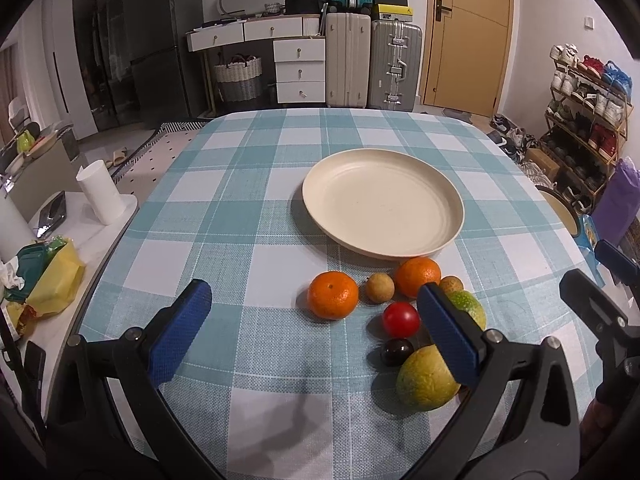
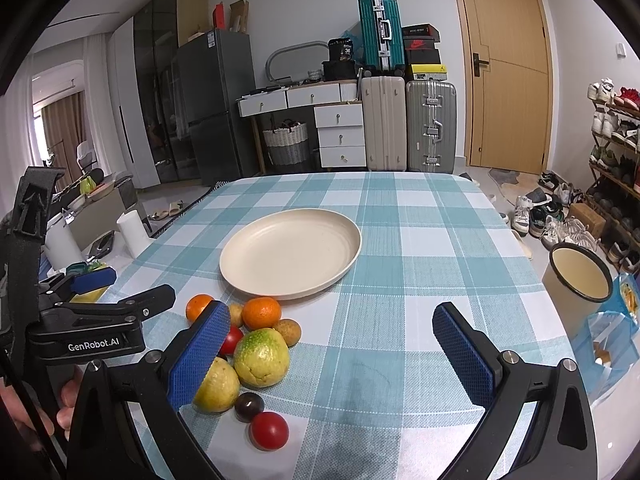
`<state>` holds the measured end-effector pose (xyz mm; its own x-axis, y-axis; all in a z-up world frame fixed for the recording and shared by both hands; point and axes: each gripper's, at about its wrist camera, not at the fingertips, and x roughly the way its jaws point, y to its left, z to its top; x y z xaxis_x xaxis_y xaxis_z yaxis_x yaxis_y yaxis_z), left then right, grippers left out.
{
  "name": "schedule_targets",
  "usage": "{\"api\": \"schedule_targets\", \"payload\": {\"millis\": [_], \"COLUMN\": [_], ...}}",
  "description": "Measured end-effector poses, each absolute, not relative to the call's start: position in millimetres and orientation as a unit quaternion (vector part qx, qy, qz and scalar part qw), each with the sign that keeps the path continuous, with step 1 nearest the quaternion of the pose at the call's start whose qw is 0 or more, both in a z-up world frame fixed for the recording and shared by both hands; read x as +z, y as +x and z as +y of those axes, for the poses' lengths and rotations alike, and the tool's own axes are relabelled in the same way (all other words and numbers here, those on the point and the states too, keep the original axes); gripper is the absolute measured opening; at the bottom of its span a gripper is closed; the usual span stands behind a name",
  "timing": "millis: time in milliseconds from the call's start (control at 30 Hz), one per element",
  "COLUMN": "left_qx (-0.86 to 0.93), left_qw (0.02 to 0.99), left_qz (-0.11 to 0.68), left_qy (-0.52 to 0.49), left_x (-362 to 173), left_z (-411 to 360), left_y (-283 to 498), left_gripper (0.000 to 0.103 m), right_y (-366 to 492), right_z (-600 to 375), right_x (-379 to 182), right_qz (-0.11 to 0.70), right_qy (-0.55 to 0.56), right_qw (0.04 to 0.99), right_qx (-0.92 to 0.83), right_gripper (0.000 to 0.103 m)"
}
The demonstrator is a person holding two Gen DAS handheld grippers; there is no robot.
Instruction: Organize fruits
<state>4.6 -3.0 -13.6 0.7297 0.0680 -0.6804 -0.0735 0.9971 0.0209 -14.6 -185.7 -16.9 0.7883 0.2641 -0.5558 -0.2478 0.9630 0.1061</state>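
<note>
Checked cloth covers the counter, and on it the fruit sits in a tight cluster just in front of the empty cream plate, none of it on the plate yet. Judging by that, your step is the first pick, so choose a fruit on the edge of the pile, not one wedged inside it. The mandarin on the left edge is free on three sides and lies between your left gripper jaws, which are spread wide and hold nothing; it looks like the cleanest first grasp. Come down over it with the pads on either side of its widest part and close gently, since the skin should be soft. The small brown fruit sits just beside it, so keep your right-hand pad from nudging it. Behind it lies the second mandarin, nearest the plate rim. The tomato and the dark plum are round and will likely roll if bumped. The green guava and the yellow fruit touch each other. Your right gripper is also spread and empty, hanging over bare cloth to the right of the pile; keep it clear of the left one.
</note>
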Motion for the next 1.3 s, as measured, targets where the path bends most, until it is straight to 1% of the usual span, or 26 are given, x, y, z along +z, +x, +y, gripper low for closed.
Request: {"api": "schedule_targets", "payload": {"millis": [700, 1300], "left_qx": [0.029, 0.011], "left_qw": [0.928, 0.924], "left_qz": [0.372, 0.380], "left_qy": [-0.007, -0.029], "left_x": [-20, -27], "left_z": [-4, 7], "left_y": [6, 14], "left_gripper": [0.102, 0.102], "right_y": [-13, -10], "right_z": [-184, -182], "right_x": [-20, -25], "right_qz": [0.303, 0.307], "right_qy": [0.014, 0.016], "right_qw": [0.943, 0.942], "right_qx": [0.138, 0.136], "right_gripper": [0.103, 0.103]}}
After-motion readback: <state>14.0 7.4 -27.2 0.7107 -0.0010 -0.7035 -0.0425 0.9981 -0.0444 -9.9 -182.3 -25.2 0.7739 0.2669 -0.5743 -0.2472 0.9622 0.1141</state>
